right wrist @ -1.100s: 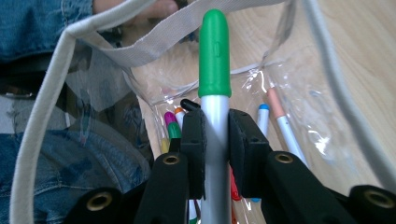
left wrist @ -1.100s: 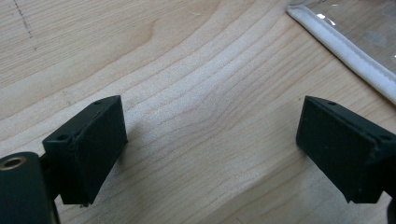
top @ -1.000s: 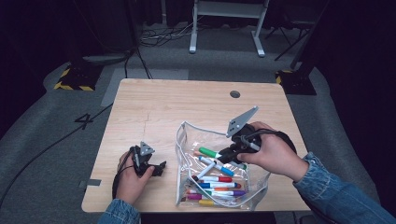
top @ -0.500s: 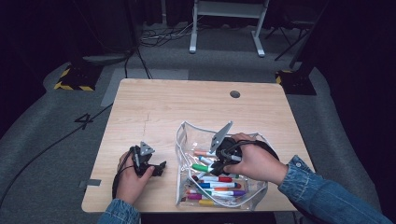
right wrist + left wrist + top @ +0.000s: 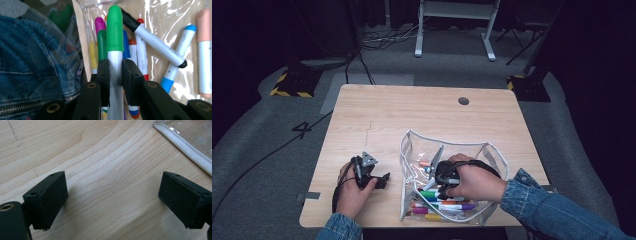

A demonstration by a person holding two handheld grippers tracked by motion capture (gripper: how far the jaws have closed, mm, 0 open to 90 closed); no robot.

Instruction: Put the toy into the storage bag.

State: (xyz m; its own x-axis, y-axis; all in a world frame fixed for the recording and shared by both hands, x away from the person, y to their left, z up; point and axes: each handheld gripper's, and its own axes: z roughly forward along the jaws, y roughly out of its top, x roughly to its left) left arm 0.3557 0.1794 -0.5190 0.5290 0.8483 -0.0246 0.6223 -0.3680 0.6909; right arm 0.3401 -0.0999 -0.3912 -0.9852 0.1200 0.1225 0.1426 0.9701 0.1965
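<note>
In the right gripper view my right gripper (image 5: 115, 65) is shut on a white marker with a green cap (image 5: 115, 27), which stands up between the pads. In the high view the right gripper (image 5: 441, 186) sits low inside a clear pouch with white trim (image 5: 411, 141), over a pile of coloured markers (image 5: 439, 205). Near the table's front left my left gripper (image 5: 383, 179) rests on the wood. The left gripper view shows it (image 5: 113, 200) open with bare wood between the jaws, and the pouch's trim (image 5: 185, 147) at the upper right.
The wooden table (image 5: 387, 115) has a round cable hole (image 5: 463, 101) at the back right. Beyond the table are grey floor, cables and a white stand's legs (image 5: 452, 30). A denim sleeve (image 5: 552, 210) comes in at the bottom right.
My right hand has come down and toward the near left, into the pouch, with the green-capped marker still gripped. The left hand has stayed still.
</note>
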